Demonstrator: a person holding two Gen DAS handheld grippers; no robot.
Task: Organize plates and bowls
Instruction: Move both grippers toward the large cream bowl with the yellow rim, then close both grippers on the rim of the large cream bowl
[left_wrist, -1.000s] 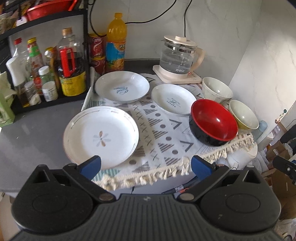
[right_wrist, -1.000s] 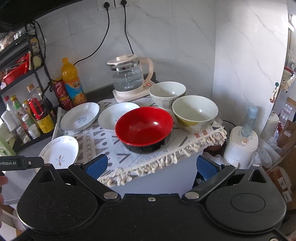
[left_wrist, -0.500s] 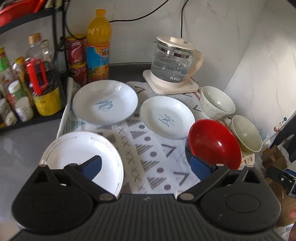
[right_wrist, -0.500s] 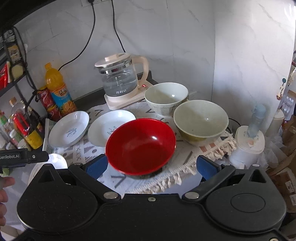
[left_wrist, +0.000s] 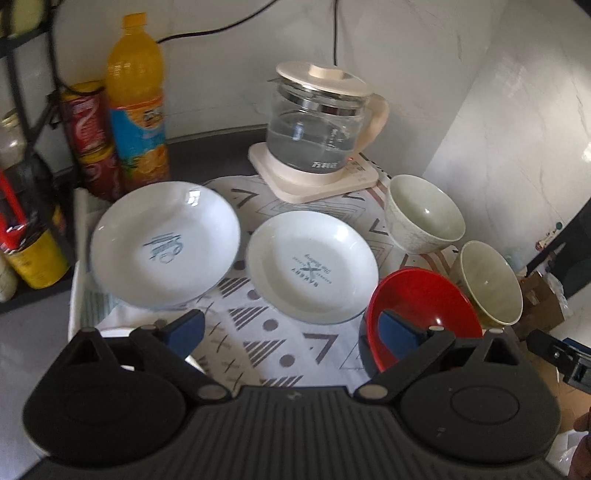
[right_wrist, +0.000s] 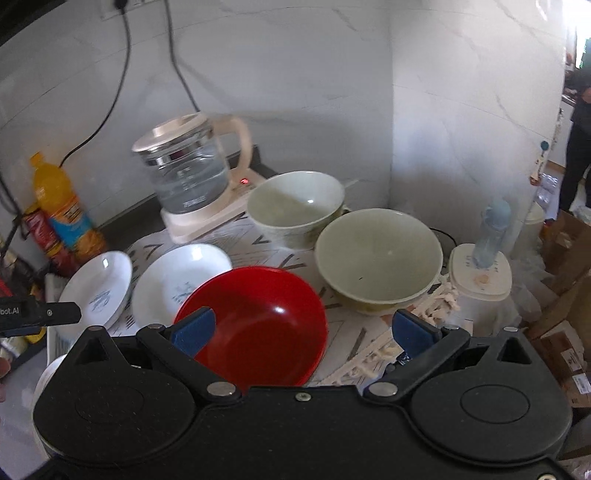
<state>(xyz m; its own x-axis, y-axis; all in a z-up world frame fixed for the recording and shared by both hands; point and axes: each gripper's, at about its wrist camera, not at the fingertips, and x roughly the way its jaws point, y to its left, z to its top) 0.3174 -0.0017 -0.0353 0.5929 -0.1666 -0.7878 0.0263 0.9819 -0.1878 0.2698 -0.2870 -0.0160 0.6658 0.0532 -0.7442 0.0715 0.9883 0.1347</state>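
Observation:
On the patterned cloth (left_wrist: 258, 321) lie a large white plate (left_wrist: 164, 254) with blue writing and a smaller white plate (left_wrist: 312, 267). A third white plate (left_wrist: 114, 334) is almost hidden under my left gripper (left_wrist: 291, 328), which hovers open and holds nothing. To the right stand a red bowl (left_wrist: 421, 306), a white bowl (left_wrist: 424, 214) and a pale green bowl (left_wrist: 487, 282). My right gripper (right_wrist: 303, 328) is open just above the near side of the red bowl (right_wrist: 258, 321), with the pale green bowl (right_wrist: 378, 254) and white bowl (right_wrist: 295, 205) behind it.
A glass kettle (left_wrist: 321, 125) on its base stands at the back by the wall. An orange drink bottle (left_wrist: 136, 99) and red cans (left_wrist: 88, 136) are back left beside a rack. A white appliance (right_wrist: 480, 273) and cardboard boxes (right_wrist: 569, 332) sit beyond the table's right edge.
Both grippers have moved forward over the table toward the dishes. The near white plate has slipped under the left gripper; the red bowl now lies close under the right one.

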